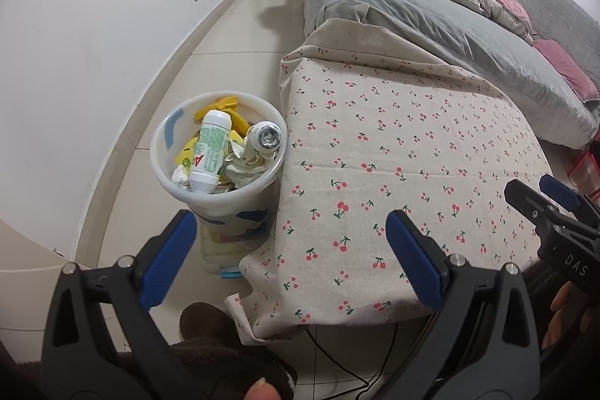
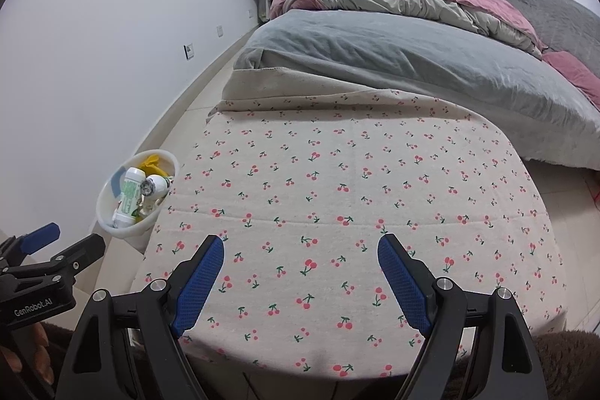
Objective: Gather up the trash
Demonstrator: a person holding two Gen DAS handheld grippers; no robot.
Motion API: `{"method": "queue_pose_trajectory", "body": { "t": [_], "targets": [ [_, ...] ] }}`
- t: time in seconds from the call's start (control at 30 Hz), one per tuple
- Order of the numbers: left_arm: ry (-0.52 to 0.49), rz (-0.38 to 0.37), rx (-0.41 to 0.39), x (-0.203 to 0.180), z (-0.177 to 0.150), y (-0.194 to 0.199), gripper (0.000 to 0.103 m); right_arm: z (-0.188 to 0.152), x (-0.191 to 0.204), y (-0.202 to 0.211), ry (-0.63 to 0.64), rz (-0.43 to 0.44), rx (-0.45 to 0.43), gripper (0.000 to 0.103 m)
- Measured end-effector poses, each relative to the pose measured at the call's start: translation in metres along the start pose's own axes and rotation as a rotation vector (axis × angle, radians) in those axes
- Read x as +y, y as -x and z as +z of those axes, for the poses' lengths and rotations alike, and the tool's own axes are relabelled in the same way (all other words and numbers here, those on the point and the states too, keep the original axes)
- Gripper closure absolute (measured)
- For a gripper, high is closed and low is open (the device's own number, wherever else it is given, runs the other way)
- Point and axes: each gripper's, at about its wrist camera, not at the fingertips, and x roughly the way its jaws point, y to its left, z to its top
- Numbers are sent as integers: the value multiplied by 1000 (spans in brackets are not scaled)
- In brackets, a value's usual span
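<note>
The trash (image 1: 215, 149) sat in the white bin (image 1: 165, 171) on the floor, tight against the left edge of the cherry-print table (image 1: 393, 152): two white bottles, crumpled paper and yellow wrappers, heaped close to the rim. The tabletop itself showed nothing loose to gather (its far edge, under the grey bedding (image 1: 431, 25), looked bare as well).

The left gripper (image 1: 288, 231) hung above the gap between bin and table, jaws spread wide with nothing between them. The right gripper (image 2: 300, 261) hovered over the near part of the cloth, equally wide and empty.

By my reading the collecting was largely done. Doing the step well meant scanning the floor and table edges before committing, and keeping both grippers clear of the bin, since a nudge on the rim could tip the uppermost bottle out.
</note>
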Motion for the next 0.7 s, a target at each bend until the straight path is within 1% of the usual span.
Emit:
{"method": "queue_pose_trajectory", "body": {
  "t": [0.7],
  "targets": [
    [6,-4,-6,0,0,1,3,-1,2,-1,-3,-3,5,17]
  ]
}}
